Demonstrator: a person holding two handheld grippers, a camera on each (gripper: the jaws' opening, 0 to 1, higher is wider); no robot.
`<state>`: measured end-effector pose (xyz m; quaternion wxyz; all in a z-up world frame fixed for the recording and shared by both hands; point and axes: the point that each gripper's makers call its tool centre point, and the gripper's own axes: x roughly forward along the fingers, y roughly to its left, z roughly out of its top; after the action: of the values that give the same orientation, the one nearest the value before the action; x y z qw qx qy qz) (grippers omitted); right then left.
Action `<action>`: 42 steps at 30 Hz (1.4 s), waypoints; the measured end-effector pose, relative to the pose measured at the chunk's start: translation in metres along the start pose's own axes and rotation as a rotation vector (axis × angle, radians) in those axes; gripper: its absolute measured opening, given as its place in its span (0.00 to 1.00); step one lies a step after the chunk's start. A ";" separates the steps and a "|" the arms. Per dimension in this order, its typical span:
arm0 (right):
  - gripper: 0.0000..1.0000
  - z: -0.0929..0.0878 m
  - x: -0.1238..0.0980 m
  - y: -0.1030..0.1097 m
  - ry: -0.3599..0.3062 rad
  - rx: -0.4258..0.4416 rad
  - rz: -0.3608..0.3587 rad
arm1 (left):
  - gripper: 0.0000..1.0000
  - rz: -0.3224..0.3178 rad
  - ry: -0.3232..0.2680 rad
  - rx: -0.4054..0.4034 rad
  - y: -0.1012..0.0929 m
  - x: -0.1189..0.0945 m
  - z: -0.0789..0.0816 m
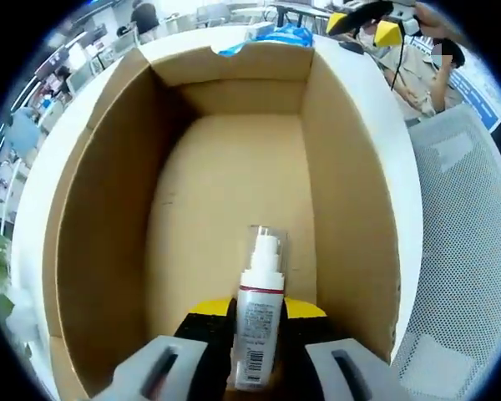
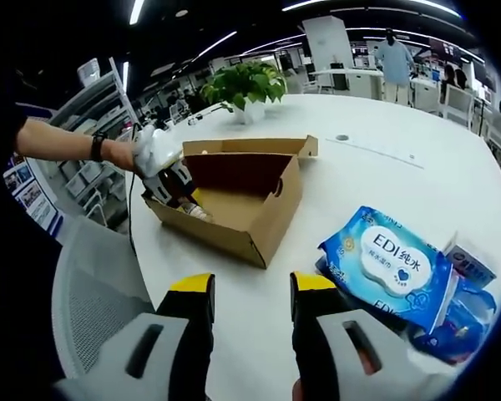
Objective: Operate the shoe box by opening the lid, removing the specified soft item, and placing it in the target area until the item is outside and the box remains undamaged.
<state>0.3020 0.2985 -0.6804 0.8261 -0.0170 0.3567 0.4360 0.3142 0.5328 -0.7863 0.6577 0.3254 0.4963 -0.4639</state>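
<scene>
Gripping a spray bottle (image 1: 259,322) between closed jaws, my left gripper (image 1: 255,338) reaches inside the open shoe box (image 1: 100,217). My right gripper (image 2: 250,305) hovers parted and empty; ahead lies the box, rightward a wet-wipes pack (image 2: 392,267) on the white table (image 2: 376,180).

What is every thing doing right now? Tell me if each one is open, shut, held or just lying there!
Brown cardboard shoe box: open, on the white table.
White spray bottle with clear cap: held inside the box.
Left gripper: shut on the bottle.
Right gripper: open, holding nothing.
Blue wet wipes pack: lying on the table, outside the box.
Green potted plant: upright.
</scene>
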 end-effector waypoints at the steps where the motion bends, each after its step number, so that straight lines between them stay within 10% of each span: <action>1: 0.33 0.001 0.001 0.001 0.000 -0.001 0.001 | 0.20 -0.003 -0.002 -0.006 -0.002 0.000 0.000; 13: 0.33 0.009 0.006 0.004 -0.002 -0.029 0.018 | 0.20 0.026 -0.117 -0.089 0.008 -0.022 0.019; 30: 0.39 0.047 0.002 0.013 -0.083 -0.168 0.064 | 0.20 -0.002 -0.286 0.175 -0.036 -0.087 0.124; 42: 0.42 0.069 -0.005 0.031 -0.138 -0.287 0.111 | 0.20 -0.037 -0.318 0.307 -0.060 -0.100 0.160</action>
<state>0.3173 0.3379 -0.6174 0.8123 -0.0853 0.2335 0.5276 0.3061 0.3982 -0.6413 0.6619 0.3350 0.3157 -0.5916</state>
